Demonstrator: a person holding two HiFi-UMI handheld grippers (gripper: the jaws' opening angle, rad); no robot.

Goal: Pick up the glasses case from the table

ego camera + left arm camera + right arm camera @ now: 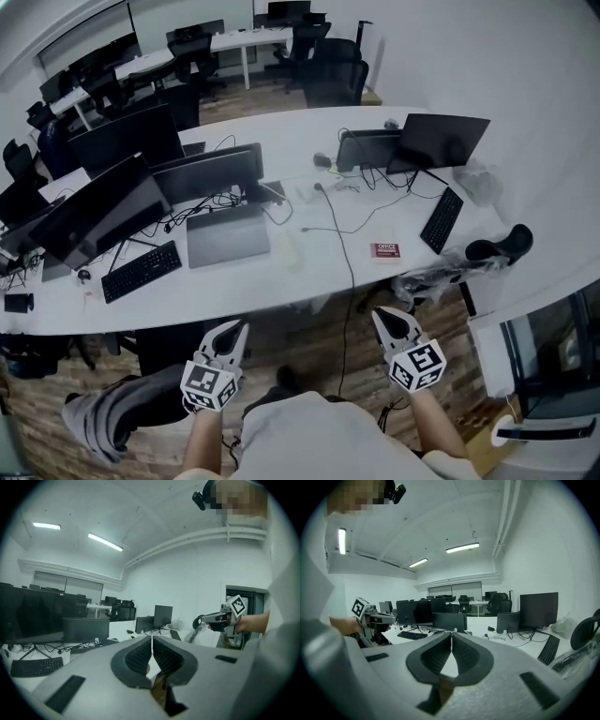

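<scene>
A pale oblong thing, which may be the glasses case, lies on the long white table beside a grey laptop; it is too small to tell for sure. My left gripper and right gripper hang side by side over the floor, short of the table's near edge, both pointing at the table. Both are shut with nothing between the pads. In the left gripper view the jaws meet and the right gripper shows off to the right. In the right gripper view the jaws meet and the left gripper shows at the left.
Several dark monitors, two black keyboards and trailing cables stand on the table. A red box lies near the front edge, a black headset and crumpled plastic at the right end. A grey chair stands at lower left.
</scene>
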